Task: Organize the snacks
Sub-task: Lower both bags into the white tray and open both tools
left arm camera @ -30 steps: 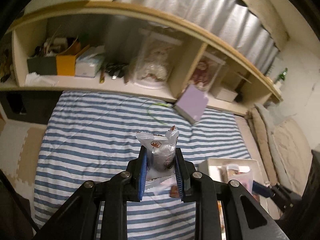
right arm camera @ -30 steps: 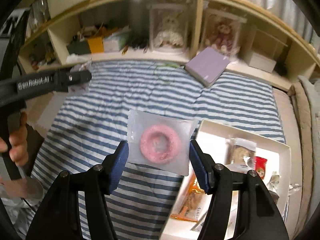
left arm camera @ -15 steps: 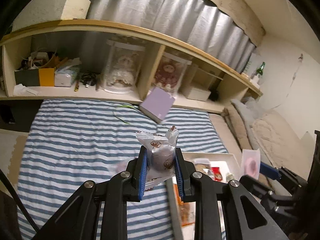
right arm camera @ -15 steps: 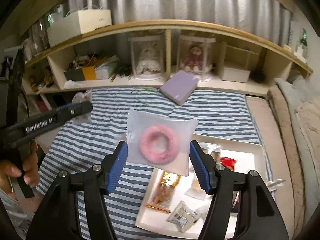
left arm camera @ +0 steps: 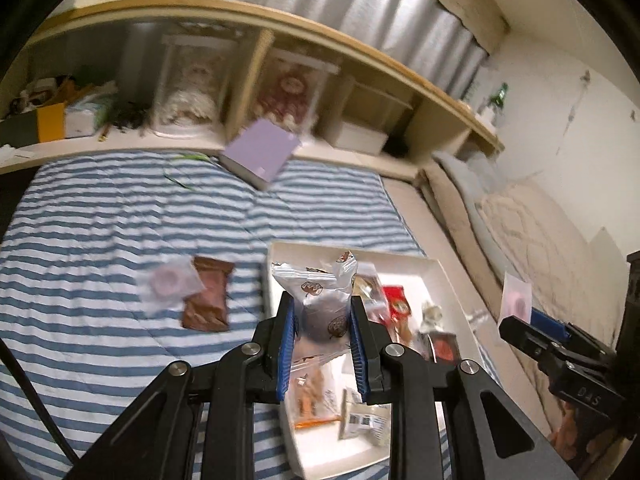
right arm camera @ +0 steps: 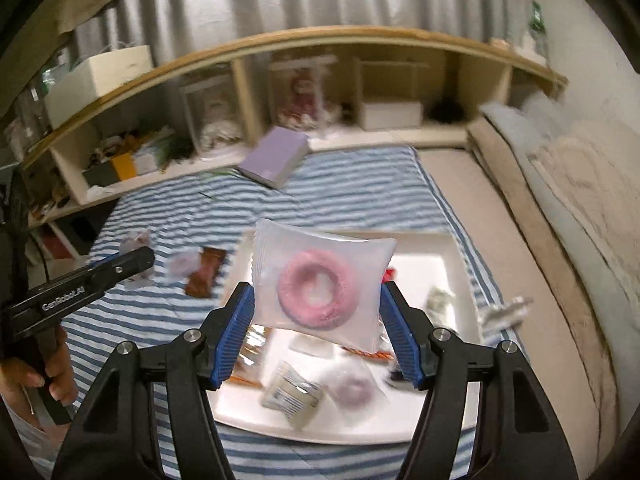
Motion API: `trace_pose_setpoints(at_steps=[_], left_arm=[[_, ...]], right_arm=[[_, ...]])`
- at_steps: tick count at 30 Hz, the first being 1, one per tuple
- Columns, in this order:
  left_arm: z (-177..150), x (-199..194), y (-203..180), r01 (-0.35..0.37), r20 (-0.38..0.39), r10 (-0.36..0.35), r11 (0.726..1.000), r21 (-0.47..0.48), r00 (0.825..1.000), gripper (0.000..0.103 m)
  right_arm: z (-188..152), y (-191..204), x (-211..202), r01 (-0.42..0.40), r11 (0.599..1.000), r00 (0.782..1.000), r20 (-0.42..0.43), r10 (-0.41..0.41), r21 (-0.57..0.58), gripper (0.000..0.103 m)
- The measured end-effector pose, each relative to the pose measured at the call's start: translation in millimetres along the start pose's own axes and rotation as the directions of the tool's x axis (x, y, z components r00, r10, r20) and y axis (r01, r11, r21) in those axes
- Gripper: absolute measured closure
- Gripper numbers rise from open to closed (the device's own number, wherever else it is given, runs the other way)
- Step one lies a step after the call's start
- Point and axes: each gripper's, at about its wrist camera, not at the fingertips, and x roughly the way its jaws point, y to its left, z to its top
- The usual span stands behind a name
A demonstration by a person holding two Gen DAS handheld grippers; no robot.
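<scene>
Plausibly, the pink doughnut packet (right arm camera: 320,284), pinched by the right gripper (right arm camera: 316,336), and the dark pastry packet (left arm camera: 320,304), clamped by the left gripper (left arm camera: 322,344), could be dropped beside the white tray (right arm camera: 460,264) if the jaws are released early.

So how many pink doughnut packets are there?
2: held doughnut in the right claw, loose doughnut on the striped bed beside a brown packet. The blurry tray may hide others.

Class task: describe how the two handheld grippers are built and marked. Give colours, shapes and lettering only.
Both are black, angular frames with silver pivot bolts and ribbed blue pads. The left gripper carries white "GenRobot.AI" lettering on its side; a bare hand grips its handle. The right gripper shows faint embossed letters on its body in the left wrist view.
</scene>
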Motion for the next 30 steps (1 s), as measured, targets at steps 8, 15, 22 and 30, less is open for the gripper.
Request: trace_pose_setpoints(at_steps=[8,15,22,30], left_arm=[[-5,65,-30,-0.009,-0.057,0.009,1.0,0.013,0.998,0.078],[14,122,-43,-0.058,-0.106,0.061,0.998,0.036,0.992,0.078],[42,168,-40,-0.093,-0.135,0.095,0.995,0.02,0.986,0.078],[59,198,-34,-0.134,-0.119,0.139,0.99,0.047,0.983,0.078]], right_arm=[[-32,-63,12,0.066,0.994,0.995,-0.085,-0.059,0.087,0.037],[-57,-113,26,0.098,0.981,0.984,-0.165,-0.07,0.167,0.037],[-75,-125,56,0.071,0.984,0.96,-0.277,-0.023,0.163,0.036],[-91,-119,80,0.006,0.983,0.933,-0.355,0.06,0.182,0.034]])
